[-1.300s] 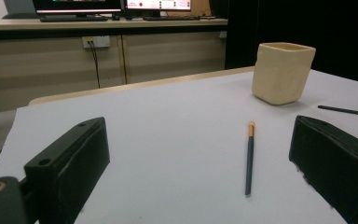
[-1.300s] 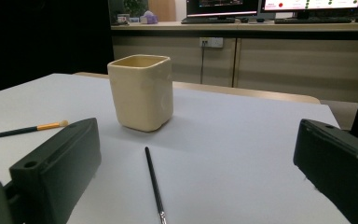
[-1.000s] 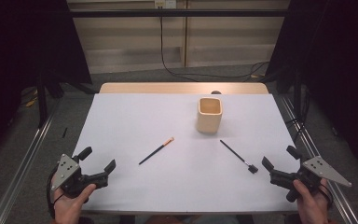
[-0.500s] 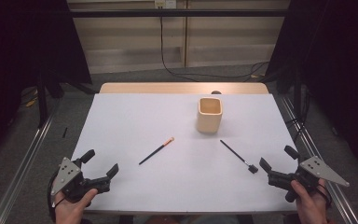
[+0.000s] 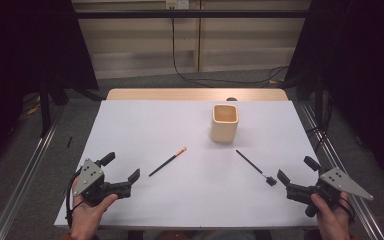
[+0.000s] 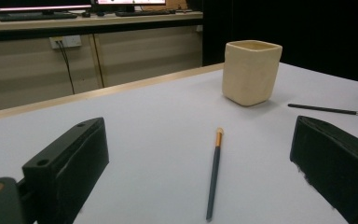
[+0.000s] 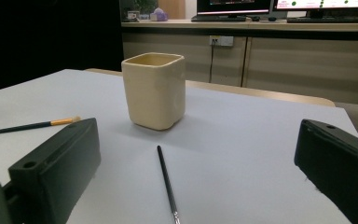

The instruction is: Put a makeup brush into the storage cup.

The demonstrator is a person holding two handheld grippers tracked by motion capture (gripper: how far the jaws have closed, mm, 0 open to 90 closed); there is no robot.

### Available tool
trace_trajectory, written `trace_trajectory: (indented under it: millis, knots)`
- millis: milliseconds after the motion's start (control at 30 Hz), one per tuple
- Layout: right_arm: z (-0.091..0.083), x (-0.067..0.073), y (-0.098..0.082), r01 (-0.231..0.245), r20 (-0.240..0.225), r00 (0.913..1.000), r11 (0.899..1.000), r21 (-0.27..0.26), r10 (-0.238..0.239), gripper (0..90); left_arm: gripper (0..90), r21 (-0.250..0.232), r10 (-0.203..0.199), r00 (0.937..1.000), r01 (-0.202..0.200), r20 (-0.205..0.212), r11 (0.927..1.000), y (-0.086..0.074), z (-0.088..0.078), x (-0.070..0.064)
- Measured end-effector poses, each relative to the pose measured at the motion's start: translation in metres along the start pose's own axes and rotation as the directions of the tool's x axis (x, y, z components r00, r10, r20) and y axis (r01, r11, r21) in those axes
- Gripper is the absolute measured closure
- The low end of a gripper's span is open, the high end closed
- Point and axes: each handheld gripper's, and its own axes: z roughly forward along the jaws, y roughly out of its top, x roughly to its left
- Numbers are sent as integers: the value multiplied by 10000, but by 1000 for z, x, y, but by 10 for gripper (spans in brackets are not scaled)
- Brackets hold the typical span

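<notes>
Orange-tipped brush (image 5: 168, 161) between left tongs (image 6: 200, 154), thin brush (image 7: 168, 183) between right tongs (image 7: 198, 163)

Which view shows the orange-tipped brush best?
The left gripper view: the brush lies close, straight ahead between the open jaws. The high view shows it whole but small; the right gripper view catches its tip end at the left edge.

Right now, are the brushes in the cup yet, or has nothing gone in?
Nothing looks done: the orange-tipped brush and the thin black brush both lie flat on the table, outside the cream cup. Nothing is in hand: the left tongs and right tongs are open, empty, and near the front edge. Judging by the layout, picking up both brushes is probably left.
</notes>
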Motion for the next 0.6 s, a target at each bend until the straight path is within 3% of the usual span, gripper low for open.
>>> trace_trajectory:
  millis: [300,600]
  knots:
    - [1,-1,0,3,-12,10000,10000,0,-3,0,39,-24,140,9988,-139,471,9999,17,23,-4]
    - [2,-1,0,-19,-16,10000,10000,16,20,0,39,165,192,9964,-206,824,9997,22,39,-2]
